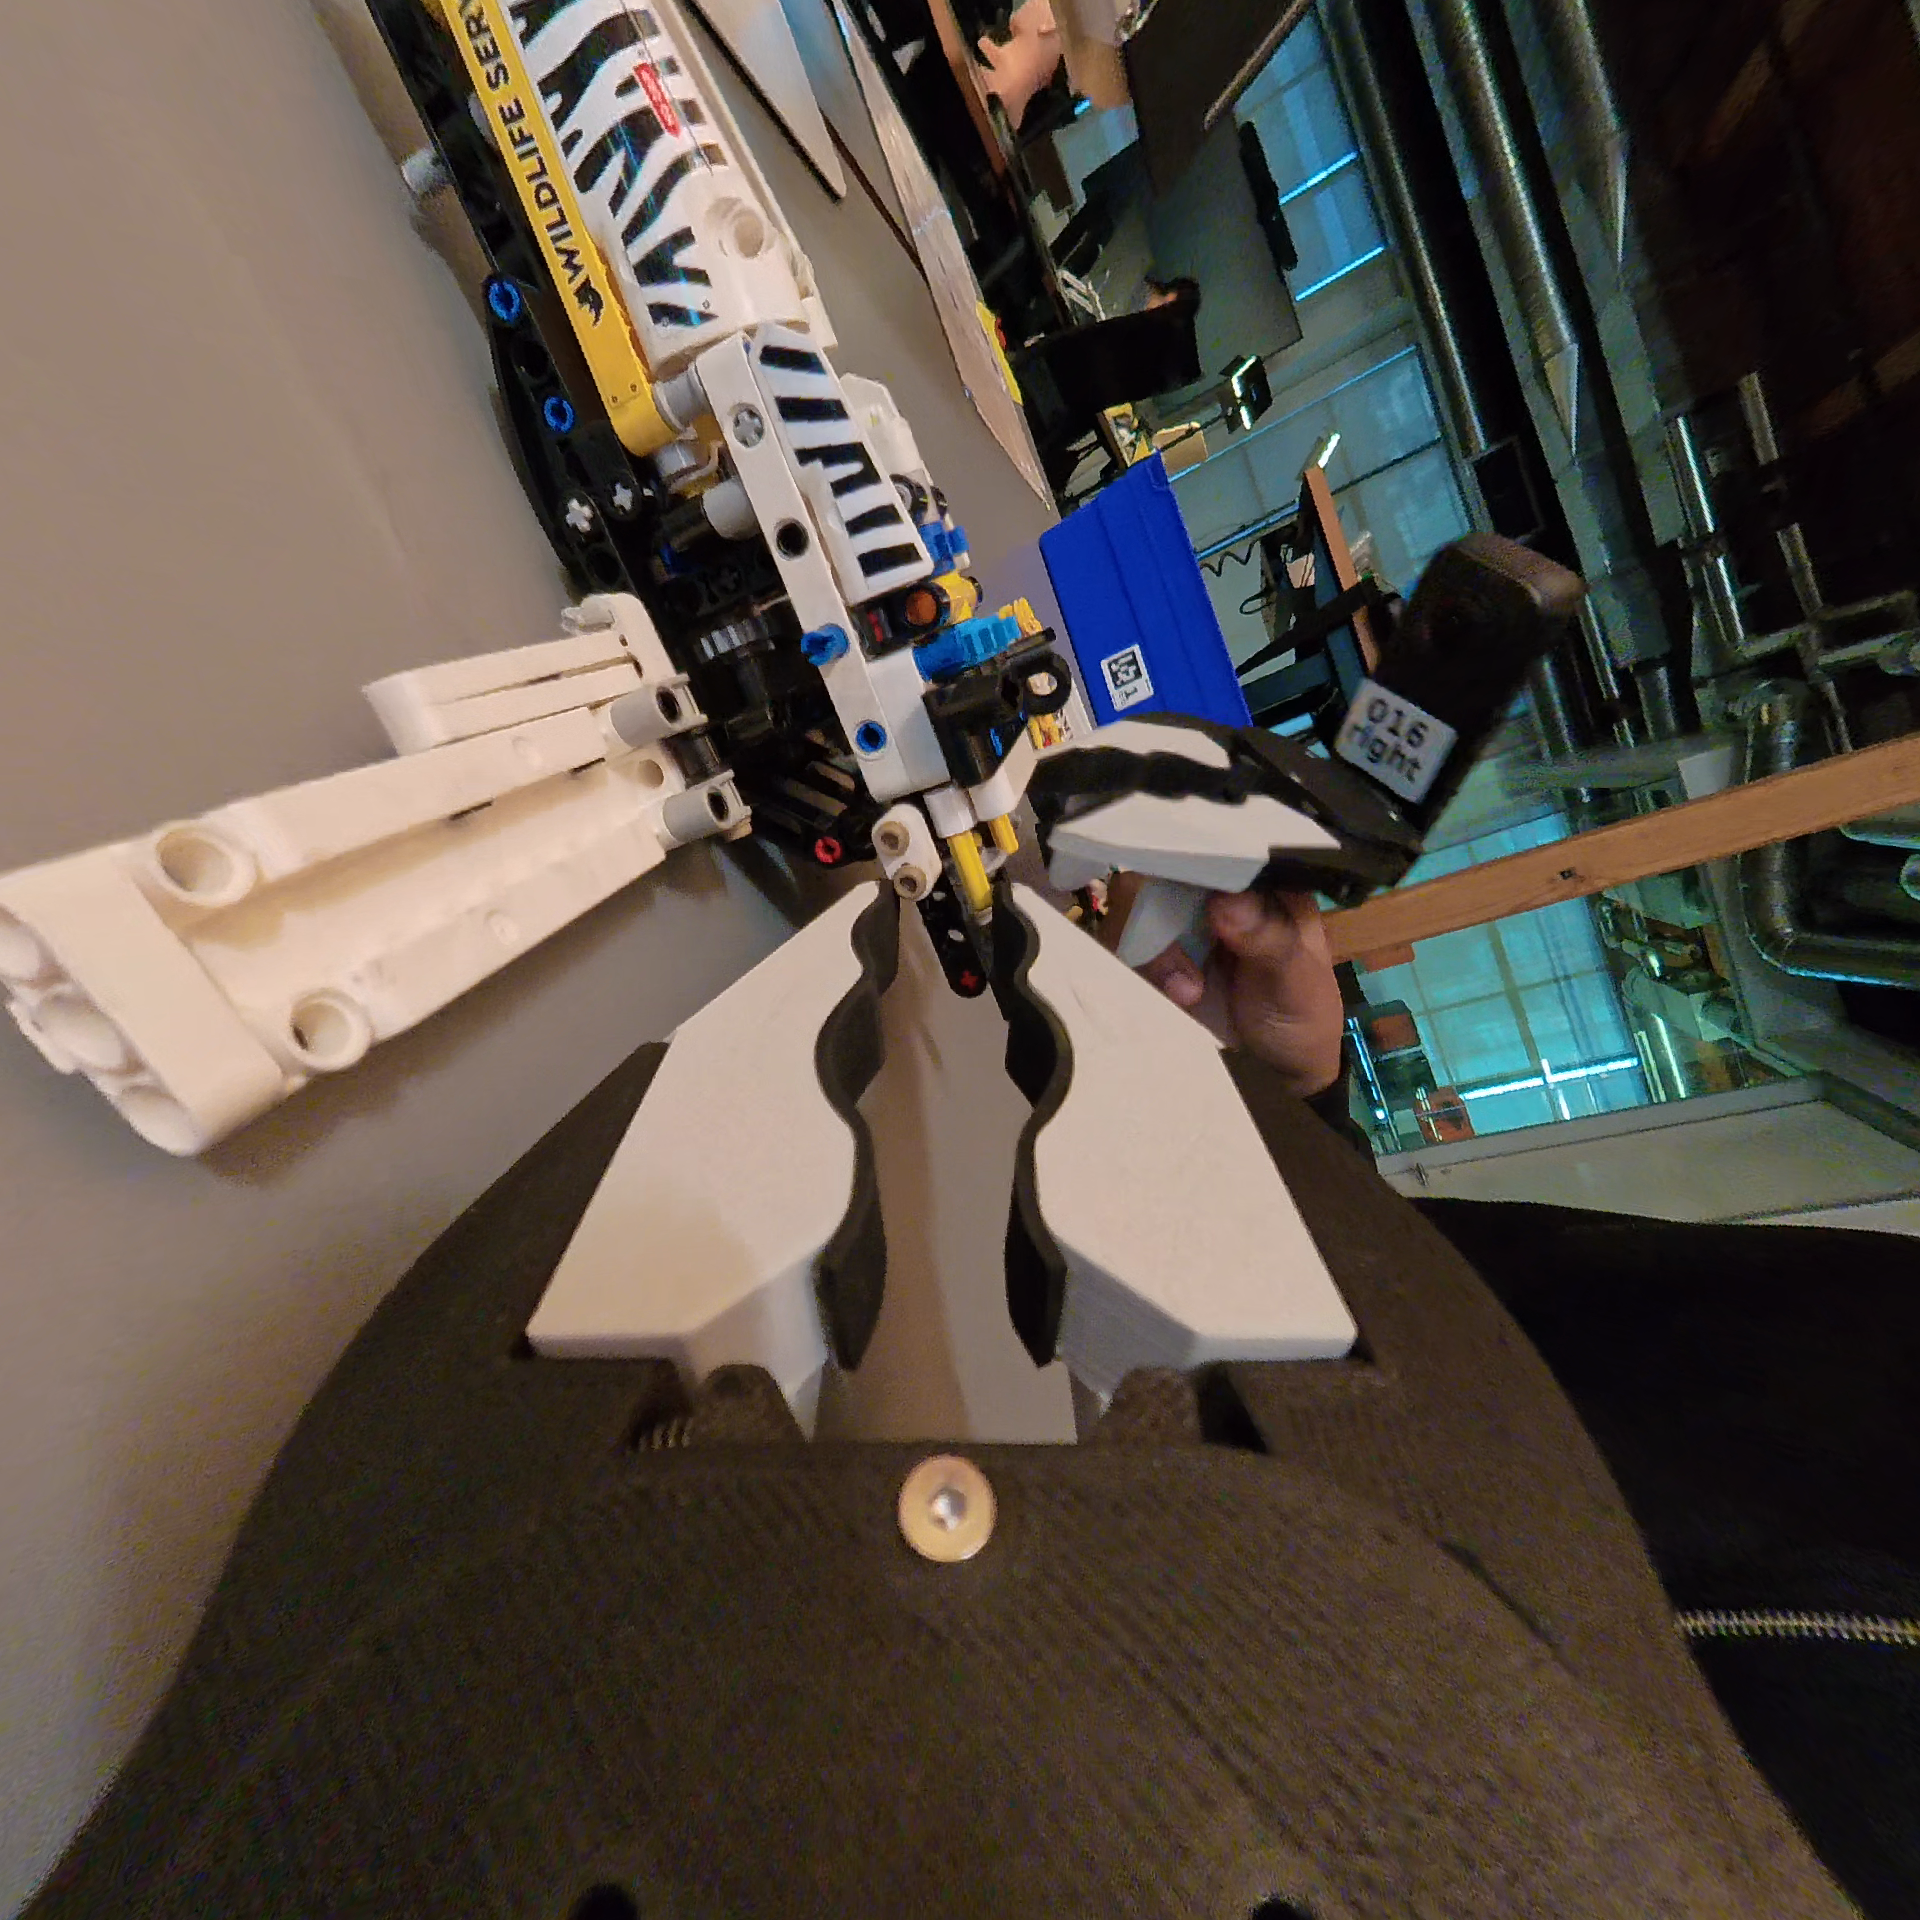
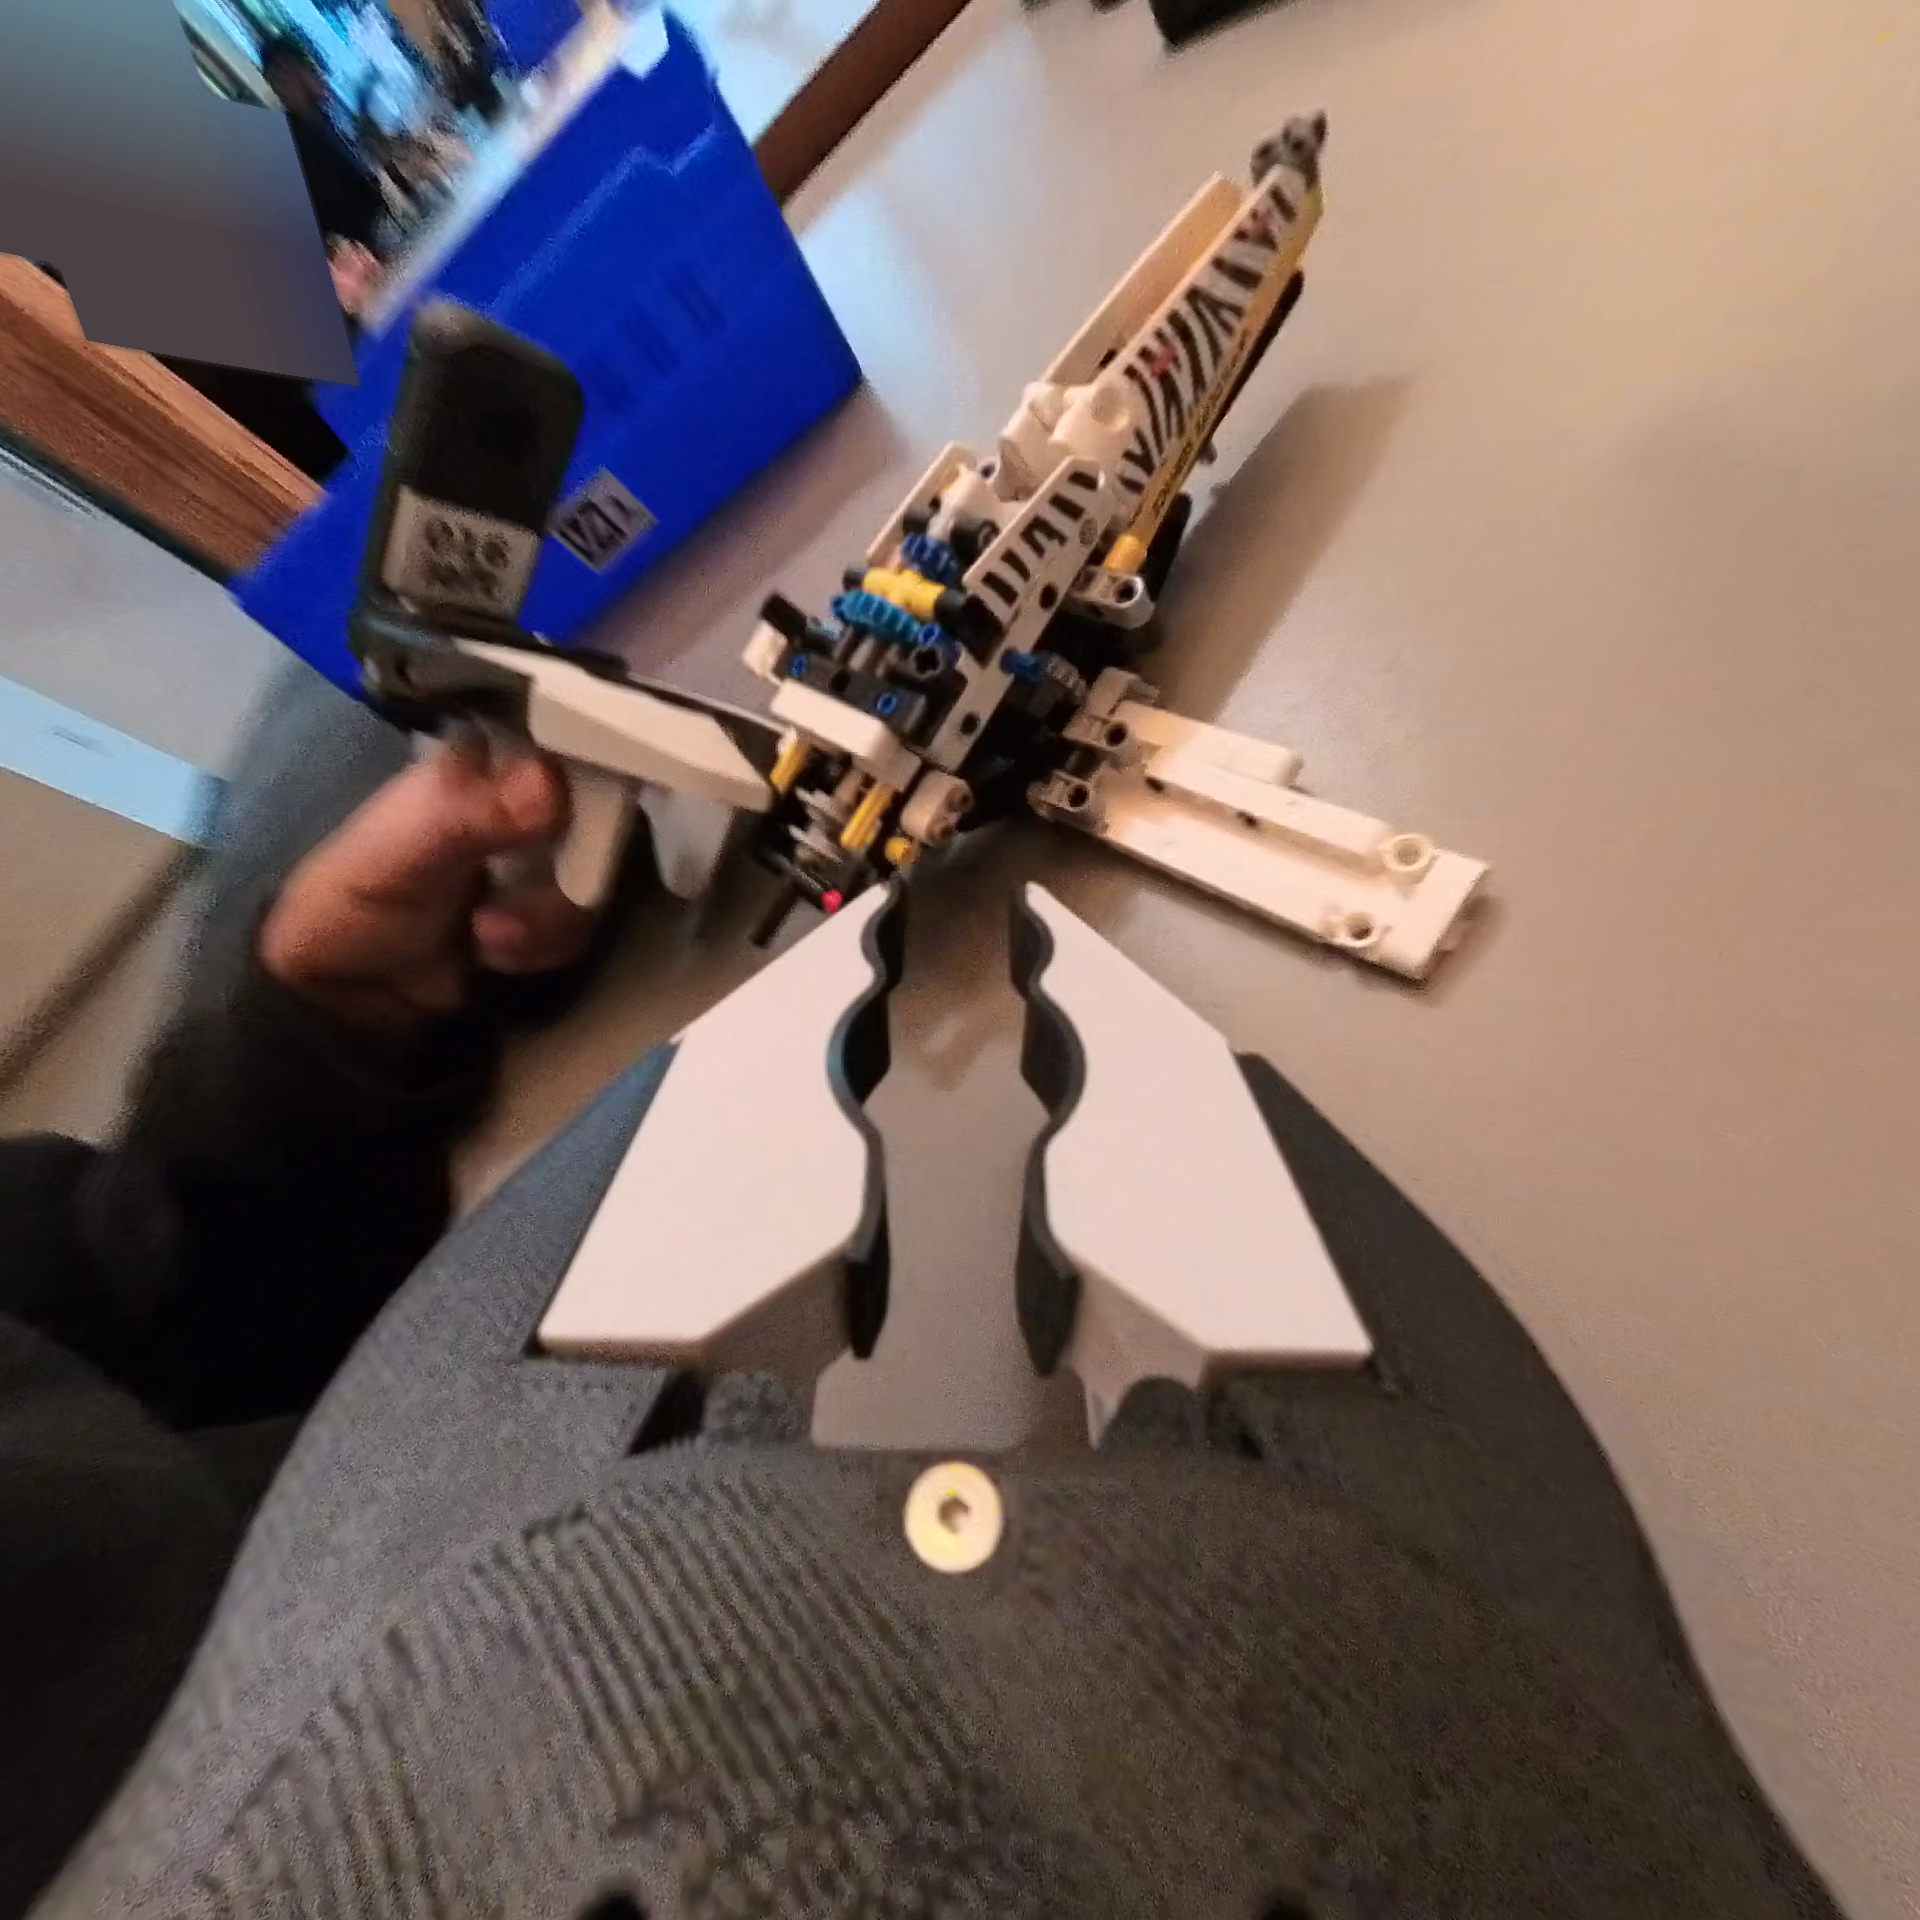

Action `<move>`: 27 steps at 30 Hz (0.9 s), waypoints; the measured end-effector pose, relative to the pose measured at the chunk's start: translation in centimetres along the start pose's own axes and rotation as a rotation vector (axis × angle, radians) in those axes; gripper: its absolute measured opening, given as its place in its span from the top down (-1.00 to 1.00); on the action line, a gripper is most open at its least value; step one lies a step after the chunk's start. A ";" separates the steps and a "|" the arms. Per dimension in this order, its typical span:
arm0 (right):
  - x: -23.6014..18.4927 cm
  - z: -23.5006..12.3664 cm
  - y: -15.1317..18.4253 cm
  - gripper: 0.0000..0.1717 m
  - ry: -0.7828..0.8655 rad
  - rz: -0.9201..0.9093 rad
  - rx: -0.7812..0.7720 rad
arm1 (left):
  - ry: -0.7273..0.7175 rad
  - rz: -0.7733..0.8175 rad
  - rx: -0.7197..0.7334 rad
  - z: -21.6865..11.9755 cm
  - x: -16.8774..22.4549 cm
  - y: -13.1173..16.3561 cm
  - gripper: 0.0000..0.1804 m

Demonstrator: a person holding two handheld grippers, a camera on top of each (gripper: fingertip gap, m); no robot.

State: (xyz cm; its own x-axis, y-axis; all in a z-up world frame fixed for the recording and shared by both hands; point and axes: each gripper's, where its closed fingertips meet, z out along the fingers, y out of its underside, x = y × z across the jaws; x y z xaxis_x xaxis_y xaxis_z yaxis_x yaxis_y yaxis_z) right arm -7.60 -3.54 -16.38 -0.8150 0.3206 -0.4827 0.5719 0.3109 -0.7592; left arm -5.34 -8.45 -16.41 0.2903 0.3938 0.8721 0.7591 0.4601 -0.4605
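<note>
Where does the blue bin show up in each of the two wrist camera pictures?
Left wrist view: the blue bin sits just right of centre, behind the near end of the model.
Right wrist view: the blue bin is at the upper left, blurred, to the left of the model.
Shared landmark: the zebra-striped brick model, close beside the bin in both.

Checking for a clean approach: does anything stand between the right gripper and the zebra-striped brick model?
Nothing visible does. The right gripper is open just short of the brick model, bare table between its fingertips. The left gripper reaches into the model from the side, off that line.
</note>
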 end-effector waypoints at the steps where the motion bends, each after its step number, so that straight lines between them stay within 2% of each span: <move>1: -0.1 0.3 0.0 0.79 -0.055 0.084 0.001 | 0.003 -0.004 -0.011 0.1 0.0 0.2 0.87; 4: -1.3 0.7 0.7 0.81 -0.259 0.289 -0.039 | 0.003 -0.009 -0.031 0.2 0.0 0.4 0.87; 6: -1.5 1.0 0.6 0.86 -0.319 0.348 -0.034 | -0.001 -0.007 -0.041 0.3 0.0 0.6 0.87; 11: -1.0 1.5 0.4 0.84 -0.278 0.349 -0.037 | -0.001 0.009 -0.048 0.4 0.1 0.7 0.87; 27: -1.0 2.7 0.3 0.94 -0.385 0.478 -0.075 | -0.025 0.034 -0.067 0.6 -0.1 1.0 0.87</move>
State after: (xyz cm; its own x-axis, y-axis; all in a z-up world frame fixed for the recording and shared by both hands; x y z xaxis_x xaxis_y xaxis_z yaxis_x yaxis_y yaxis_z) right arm -6.81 -6.18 -17.30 -0.4344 0.0983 -0.8954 0.8757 0.2789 -0.3942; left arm -4.93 -7.57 -17.02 0.3028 0.4288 0.8511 0.7863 0.3922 -0.4773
